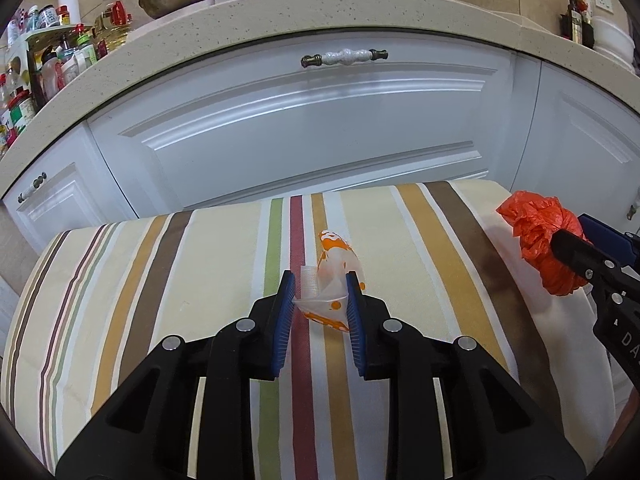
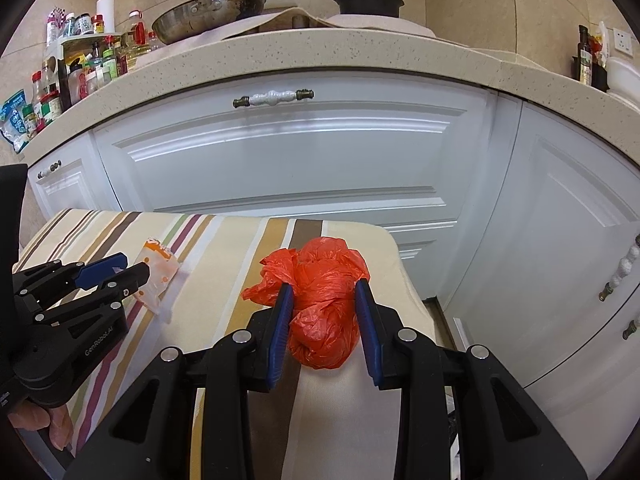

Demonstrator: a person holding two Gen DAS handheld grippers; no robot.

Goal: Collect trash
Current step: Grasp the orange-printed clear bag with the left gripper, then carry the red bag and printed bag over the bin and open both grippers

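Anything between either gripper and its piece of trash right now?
Nothing visible. The left gripper is already closed on the orange-and-clear wrapper, and the right gripper is closed on the red plastic bag, both above the striped cushion. No bin is in view.

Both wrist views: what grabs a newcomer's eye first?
The crumpled red plastic bag, pinched in the right claw over the striped cloth's right edge. Next, the clear orange-printed wrapper between the left claw's pads at the cloth's middle.
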